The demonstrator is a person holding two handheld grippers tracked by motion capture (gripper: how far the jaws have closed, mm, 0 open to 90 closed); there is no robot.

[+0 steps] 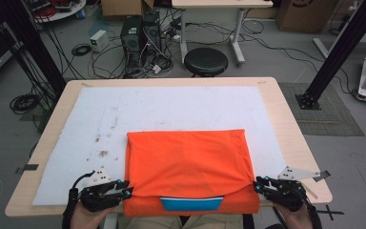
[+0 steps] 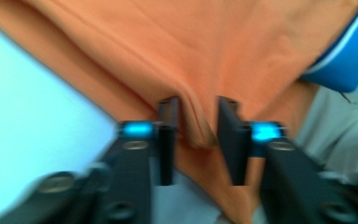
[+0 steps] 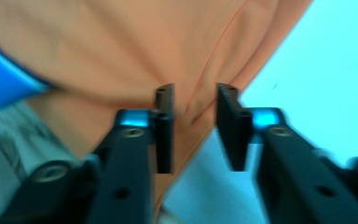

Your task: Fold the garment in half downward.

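Jaws of both grippers stand apart, 1 pair at each near corner of the folded orange knit garment [image 1: 188, 160] with its blue collar [image 1: 190, 204], lying on the white sheet [image 1: 100, 114] near the surface's front edge. Left gripper [image 2: 198, 122] straddles a raised fold; right gripper [image 3: 193, 109] brackets the hem. Judged: close evenly on both layers, since soft matte fabric slips.
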